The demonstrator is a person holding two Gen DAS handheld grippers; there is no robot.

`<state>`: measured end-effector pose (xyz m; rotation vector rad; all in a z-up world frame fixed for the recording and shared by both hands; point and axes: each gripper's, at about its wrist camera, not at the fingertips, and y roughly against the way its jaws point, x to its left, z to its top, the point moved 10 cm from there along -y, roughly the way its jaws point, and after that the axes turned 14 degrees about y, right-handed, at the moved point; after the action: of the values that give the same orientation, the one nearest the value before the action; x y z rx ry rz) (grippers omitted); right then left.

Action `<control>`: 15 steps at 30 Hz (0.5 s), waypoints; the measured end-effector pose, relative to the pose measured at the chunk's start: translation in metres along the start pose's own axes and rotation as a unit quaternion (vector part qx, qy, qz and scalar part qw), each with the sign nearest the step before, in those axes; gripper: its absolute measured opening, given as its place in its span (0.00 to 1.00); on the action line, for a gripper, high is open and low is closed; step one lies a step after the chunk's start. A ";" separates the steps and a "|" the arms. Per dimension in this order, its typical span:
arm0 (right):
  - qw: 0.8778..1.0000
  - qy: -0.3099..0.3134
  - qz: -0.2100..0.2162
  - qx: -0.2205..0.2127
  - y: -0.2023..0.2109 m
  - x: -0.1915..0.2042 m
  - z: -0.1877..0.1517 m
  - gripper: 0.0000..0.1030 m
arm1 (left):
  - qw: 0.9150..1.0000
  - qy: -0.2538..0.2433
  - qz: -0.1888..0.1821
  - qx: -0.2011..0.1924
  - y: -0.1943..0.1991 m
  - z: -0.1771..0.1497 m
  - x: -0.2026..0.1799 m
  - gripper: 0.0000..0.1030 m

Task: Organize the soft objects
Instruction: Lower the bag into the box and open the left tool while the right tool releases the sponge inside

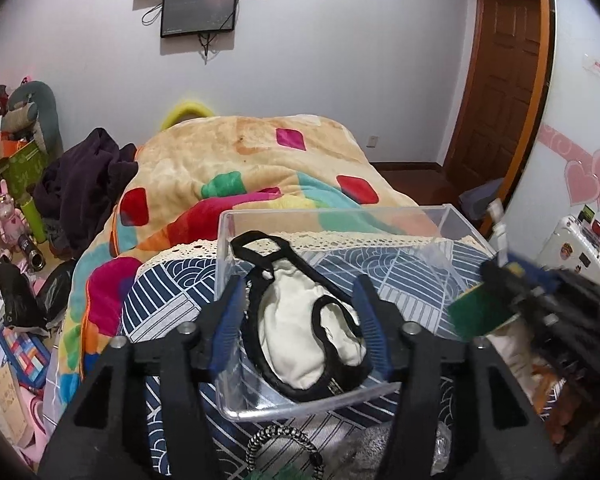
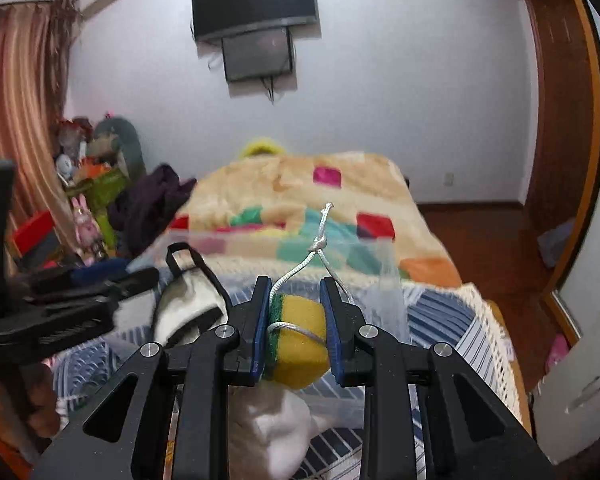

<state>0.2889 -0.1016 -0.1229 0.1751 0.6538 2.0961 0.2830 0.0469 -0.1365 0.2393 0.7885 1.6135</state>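
A clear plastic box (image 1: 236, 404) stands on the blue-and-white patterned cloth (image 1: 168, 304) at the foot of the bed. A white pouch with black trim (image 1: 300, 332) lies inside it. My left gripper (image 1: 300, 328) is open above the box, fingers on either side of the pouch. My right gripper (image 2: 296, 320) is shut on a yellow-and-green sponge (image 2: 300, 340) tied with white string (image 2: 320, 244), held just above the box's near edge. The right gripper with the sponge shows blurred in the left wrist view (image 1: 500, 300). The pouch also shows in the right wrist view (image 2: 188, 304).
A colourful blanket (image 1: 260, 172) covers the bed beyond the box. A black-and-white cord loop (image 1: 284, 448) and a grey soft item (image 1: 372, 452) lie in front of the box. A white soft item (image 2: 276, 428) lies under the right gripper. Clutter fills the floor at left (image 1: 16, 320).
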 end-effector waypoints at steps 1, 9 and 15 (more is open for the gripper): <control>1.000 0.002 0.009 0.014 -0.004 0.003 -0.005 0.25 | 1.000 -0.001 -0.003 0.000 0.001 -0.001 -0.001 0.60; 0.998 0.008 0.019 0.052 -0.004 0.008 -0.028 0.55 | 0.999 -0.025 -0.016 -0.011 0.020 -0.007 -0.012 0.68; 1.000 0.007 0.013 0.017 0.025 0.003 -0.014 0.79 | 0.999 -0.019 -0.039 -0.027 0.054 -0.003 -0.010 0.82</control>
<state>0.2639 -0.1156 -0.1221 0.1896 0.6982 2.1127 0.2404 0.0358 -0.1031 0.1980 0.7152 1.5494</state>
